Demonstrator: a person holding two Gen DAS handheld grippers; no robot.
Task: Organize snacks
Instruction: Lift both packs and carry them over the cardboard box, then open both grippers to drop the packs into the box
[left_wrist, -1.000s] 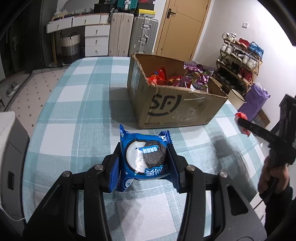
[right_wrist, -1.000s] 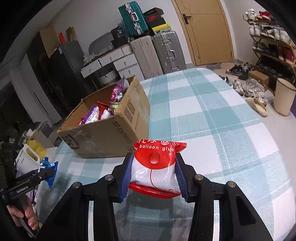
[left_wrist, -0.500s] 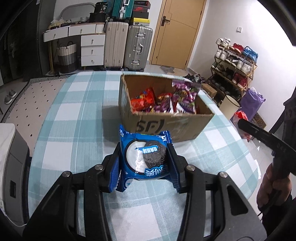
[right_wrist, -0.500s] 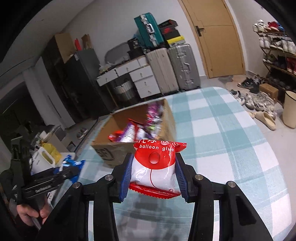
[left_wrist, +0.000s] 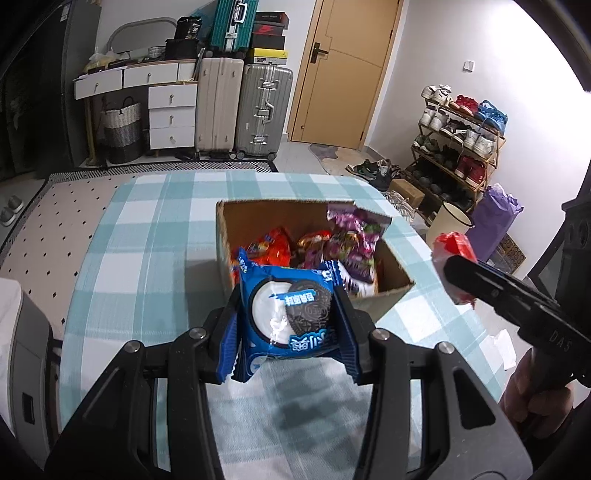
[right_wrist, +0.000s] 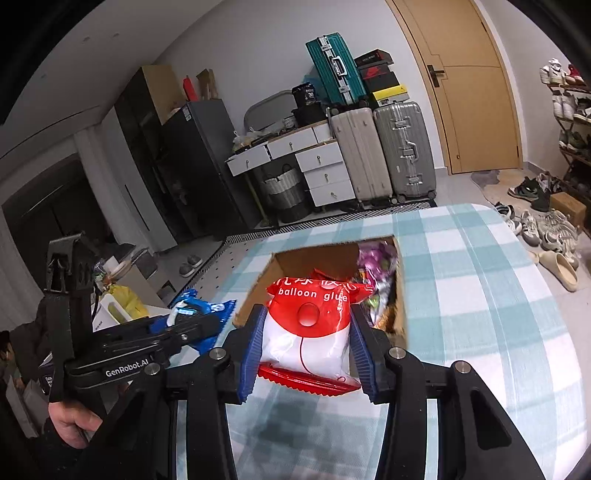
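A table (left_wrist: 155, 236) under a blue-and-white checked cloth carries an open cardboard box (left_wrist: 384, 291) packed with snack bags. Above its near edge, the left hand-held gripper (left_wrist: 290, 314) pinches a blue cookie packet (left_wrist: 288, 310), while the right hand-held gripper (right_wrist: 306, 343) pinches a red-and-white bag (right_wrist: 308, 332) marked "balloon glue".

Home entryway room, suitcases (left_wrist: 243, 110), shoe rack (left_wrist: 458, 147), drawers (left_wrist: 171, 116), door (left_wrist: 343, 70)

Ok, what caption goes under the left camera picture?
Left gripper holds a blue cookie packet above the snack-filled cardboard box.
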